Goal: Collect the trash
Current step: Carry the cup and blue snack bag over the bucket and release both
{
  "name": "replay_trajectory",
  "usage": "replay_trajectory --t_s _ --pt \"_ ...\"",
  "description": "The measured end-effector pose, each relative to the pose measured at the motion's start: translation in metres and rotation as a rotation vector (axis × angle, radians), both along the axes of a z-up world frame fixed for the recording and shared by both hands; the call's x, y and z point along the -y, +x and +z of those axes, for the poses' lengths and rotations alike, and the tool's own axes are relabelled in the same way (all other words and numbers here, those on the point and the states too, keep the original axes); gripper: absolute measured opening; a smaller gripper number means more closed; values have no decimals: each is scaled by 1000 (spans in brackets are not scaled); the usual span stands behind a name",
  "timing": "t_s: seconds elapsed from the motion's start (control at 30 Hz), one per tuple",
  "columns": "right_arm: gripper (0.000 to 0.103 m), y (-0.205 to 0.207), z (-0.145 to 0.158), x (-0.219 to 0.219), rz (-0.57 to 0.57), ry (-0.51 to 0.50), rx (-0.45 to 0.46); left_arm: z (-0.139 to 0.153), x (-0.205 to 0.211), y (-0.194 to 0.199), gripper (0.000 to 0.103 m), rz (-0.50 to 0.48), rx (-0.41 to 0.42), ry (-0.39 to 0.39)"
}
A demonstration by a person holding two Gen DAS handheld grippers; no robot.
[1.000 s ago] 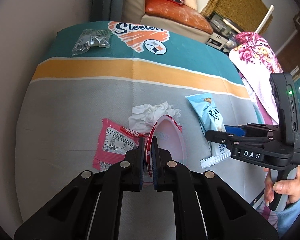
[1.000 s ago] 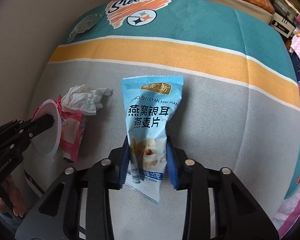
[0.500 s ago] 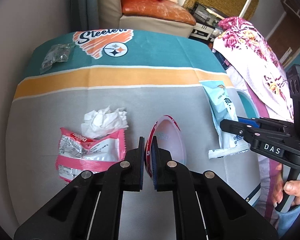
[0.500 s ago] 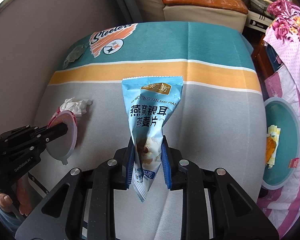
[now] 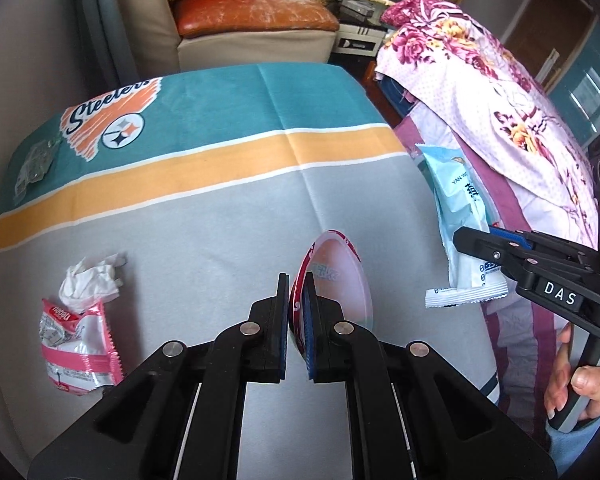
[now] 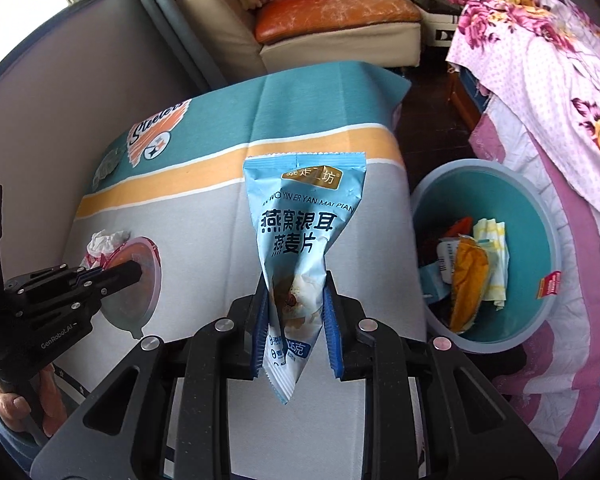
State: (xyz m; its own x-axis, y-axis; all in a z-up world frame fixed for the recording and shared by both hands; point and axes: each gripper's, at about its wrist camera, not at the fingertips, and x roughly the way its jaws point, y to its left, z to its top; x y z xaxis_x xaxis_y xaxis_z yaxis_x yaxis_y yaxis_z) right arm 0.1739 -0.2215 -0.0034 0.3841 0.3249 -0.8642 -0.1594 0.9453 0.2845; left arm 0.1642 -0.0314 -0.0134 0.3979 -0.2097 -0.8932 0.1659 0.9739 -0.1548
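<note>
My left gripper (image 5: 297, 312) is shut on a round red-rimmed plastic lid (image 5: 340, 280) and holds it on edge above the grey part of the tablecloth; it also shows in the right wrist view (image 6: 134, 280). My right gripper (image 6: 296, 312) is shut on a light blue snack packet (image 6: 300, 224), held upright above the table's right side; the packet also shows in the left wrist view (image 5: 460, 220). A teal bin (image 6: 540, 216) with several wrappers stands on the floor right of the table. A crumpled white tissue (image 5: 92, 280) and a pink wrapper (image 5: 76, 344) lie at the table's left.
A clear crinkled wrapper (image 5: 34, 164) lies at the far left corner near the Steelers logo (image 5: 112, 120). A bed with a floral cover (image 5: 500, 92) stands to the right. A cream sofa (image 5: 252, 28) stands behind the table.
Both grippers have lifted and swung right with the lid and the packet. The packet has left the table. The teal bin has come fully into the right wrist view.
</note>
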Motion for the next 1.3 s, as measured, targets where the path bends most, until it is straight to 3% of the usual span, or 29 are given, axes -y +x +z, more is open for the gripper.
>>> replay_trajectory --t_s 0.33,0.73,1.3 --pt "23 -11 6 85 -143 18 57 -5 93 15 7 -111 -1 48" --pt "23 -20 -3 171 -302 29 68 -6 169 39 7 -189 -9 62" --pt "24 -5 -24 204 -358 15 21 -31 231 73 8 -262 -55 49"
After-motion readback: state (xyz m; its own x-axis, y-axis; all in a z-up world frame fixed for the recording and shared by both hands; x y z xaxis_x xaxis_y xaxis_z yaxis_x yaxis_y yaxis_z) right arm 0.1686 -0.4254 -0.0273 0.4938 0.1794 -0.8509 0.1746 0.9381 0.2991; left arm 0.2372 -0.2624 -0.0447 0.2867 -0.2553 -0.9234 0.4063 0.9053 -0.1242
